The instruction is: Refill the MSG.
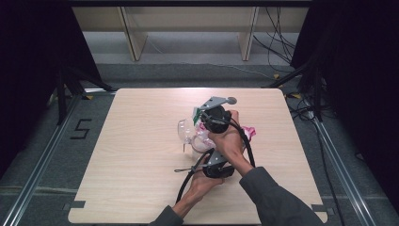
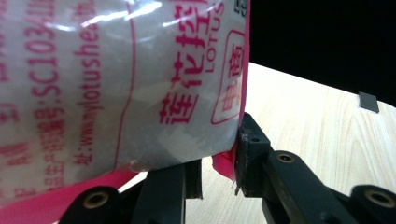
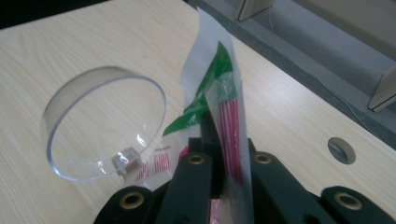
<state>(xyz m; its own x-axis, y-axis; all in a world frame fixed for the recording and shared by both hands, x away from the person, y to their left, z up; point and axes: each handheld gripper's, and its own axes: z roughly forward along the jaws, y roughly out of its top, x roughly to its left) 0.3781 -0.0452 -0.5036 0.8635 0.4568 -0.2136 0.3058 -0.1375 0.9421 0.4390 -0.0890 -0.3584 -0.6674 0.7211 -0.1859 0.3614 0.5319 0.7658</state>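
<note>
Nearest the person, the left gripper (image 1: 217,165) has its fingers (image 2: 250,154) clamped on the pink-edged corner of a plastic bag (image 2: 116,88) printed in pink lettering, which sits at the middle of the pale wooden surface (image 1: 141,155). That film looks thin, light and slippery, so it will likely crumple and slide instead of keeping its shape; the sealed pink edge seems the firmest place to pinch. Just beyond, the right gripper (image 1: 215,117) has its fingers (image 3: 268,186) clenched tight on a slim clear sachet (image 3: 224,107) of pink sticks with a green flash, standing upright from the bag. The sachet is probably limp too, best held low near its base. Beside it lies a clear round lid (image 3: 105,123), rigid, smooth and probably quick to skid if nudged.
</note>
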